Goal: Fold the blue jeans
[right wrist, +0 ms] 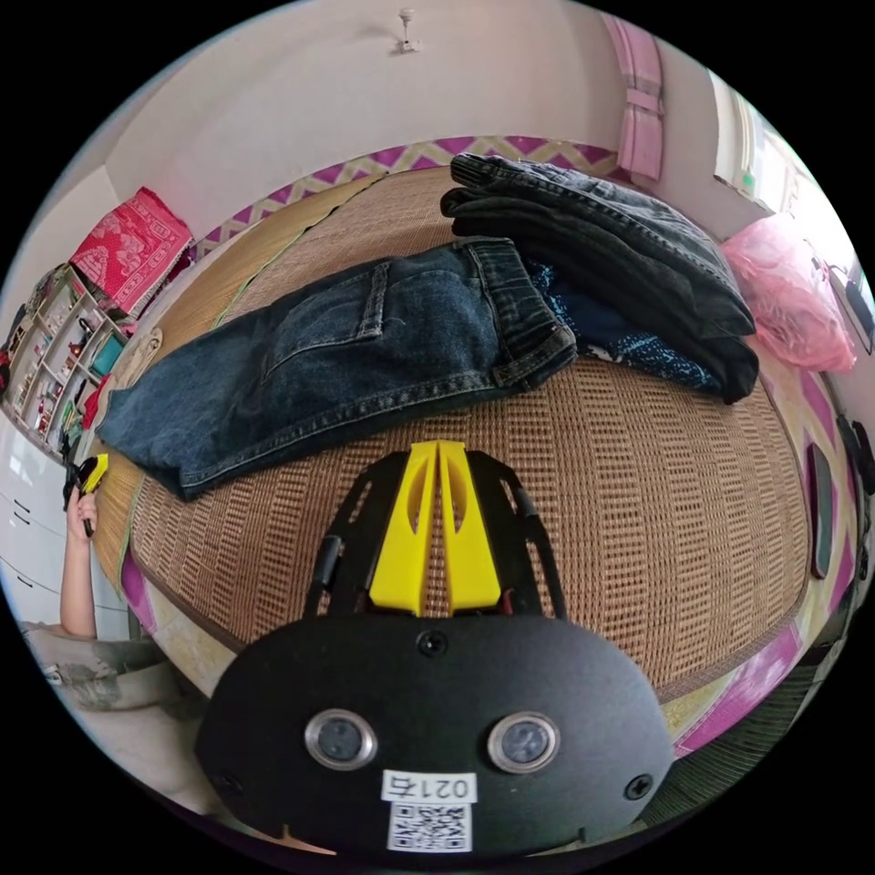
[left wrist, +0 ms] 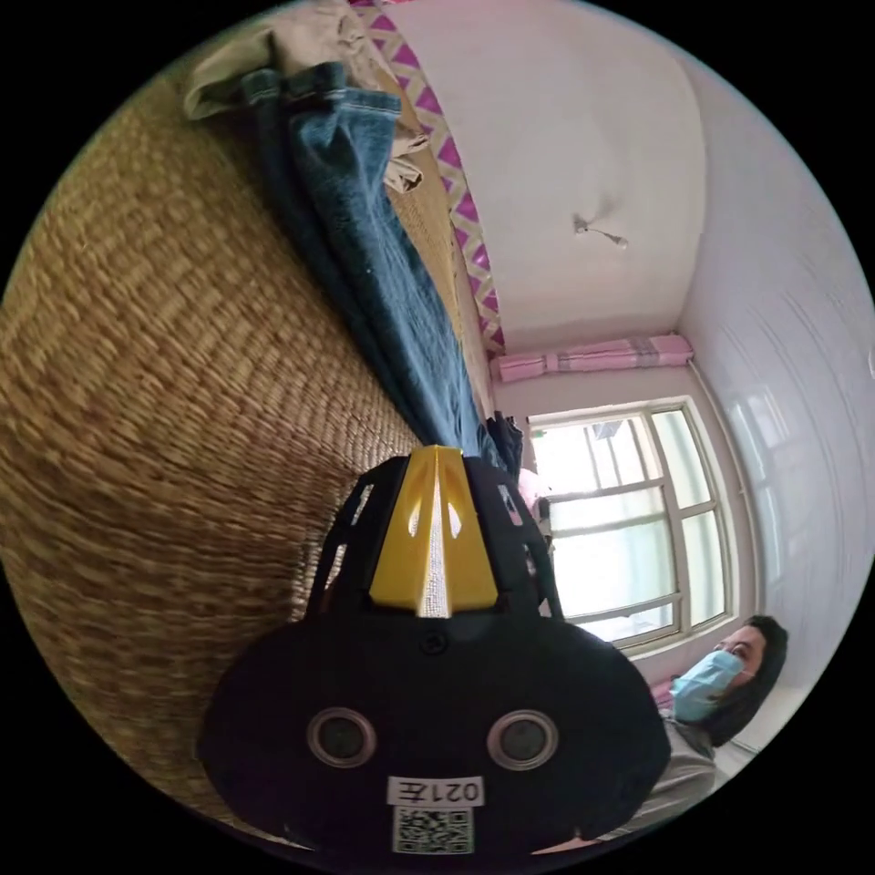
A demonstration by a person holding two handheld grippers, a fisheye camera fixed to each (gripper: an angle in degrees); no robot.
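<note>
The blue jeans [right wrist: 346, 355] lie flat on the woven mat [right wrist: 638, 510], doubled lengthwise with one back pocket up. Their waistband is beside a dark stack and the leg ends point left. My right gripper [right wrist: 438, 445] is shut and empty, hovering over the mat just short of the jeans' near edge. In the same view a hand holds my left gripper [right wrist: 88, 474] off the mat's left edge by the leg ends. In the left gripper view the jeans [left wrist: 365, 237] run from the hems at the top toward my left gripper [left wrist: 437, 448], which is shut in the air.
A folded stack of dark jeans [right wrist: 620, 246] sits on patterned blue cloth [right wrist: 638, 351] at the back right, beside a pink bag [right wrist: 788, 301]. Beige cloth [left wrist: 292, 46] lies by the leg hems. Shelves [right wrist: 55, 365] stand left. A person [left wrist: 702, 729] is by the window [left wrist: 629, 519].
</note>
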